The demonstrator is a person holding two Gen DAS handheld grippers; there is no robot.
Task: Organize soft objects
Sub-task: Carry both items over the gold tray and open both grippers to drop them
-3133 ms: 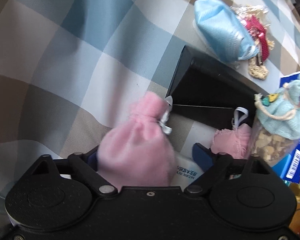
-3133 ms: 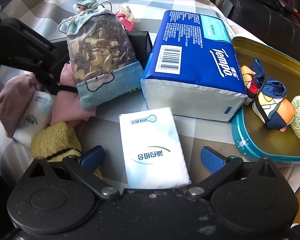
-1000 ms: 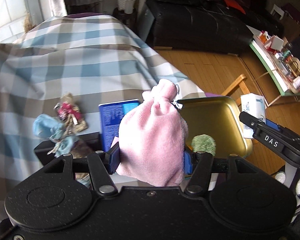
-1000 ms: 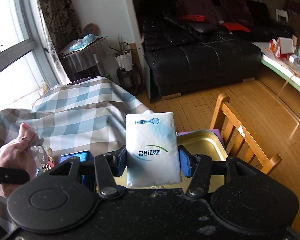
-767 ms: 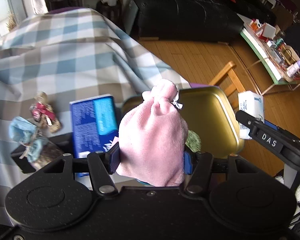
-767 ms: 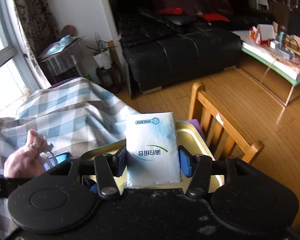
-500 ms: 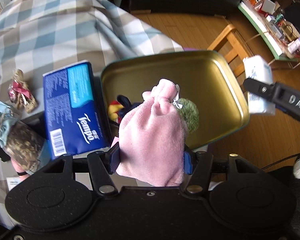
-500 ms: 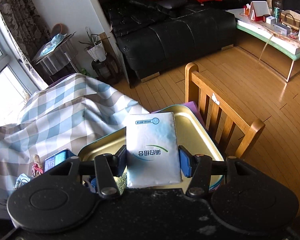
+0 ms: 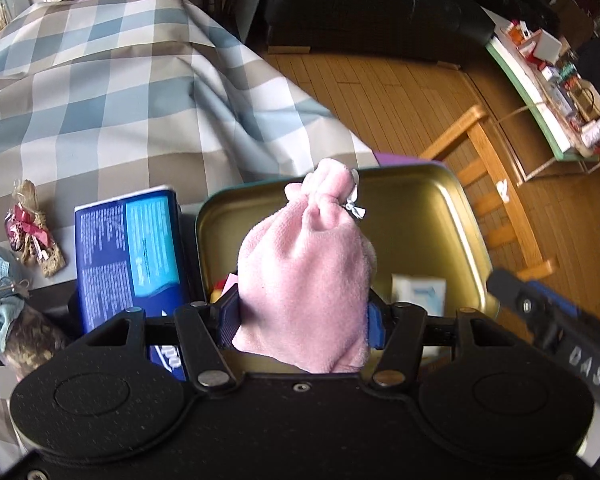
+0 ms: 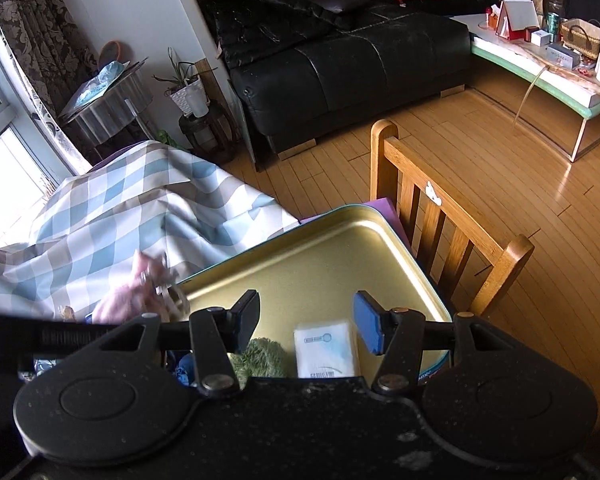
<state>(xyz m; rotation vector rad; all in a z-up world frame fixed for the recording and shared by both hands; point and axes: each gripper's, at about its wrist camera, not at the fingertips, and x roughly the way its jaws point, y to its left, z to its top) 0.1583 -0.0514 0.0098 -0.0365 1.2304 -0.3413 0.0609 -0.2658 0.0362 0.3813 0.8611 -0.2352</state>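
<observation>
Checked blue-and-beige cloth covers my table. Left gripper (image 9: 302, 316) pinches the pink velvet drawstring pouch (image 9: 304, 280), neck forward, directly above the gold metal tray (image 10: 320, 264). Right gripper (image 10: 306, 326) hangs spread over the white tissue packet (image 10: 326, 350) lying inside.

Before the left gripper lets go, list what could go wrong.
1. The pink pouch hangs over the gold tray's near-left part; it may drop onto the green pompom.
2. The tray overhangs the table beside the wooden chair; added weight might tip it.
</observation>
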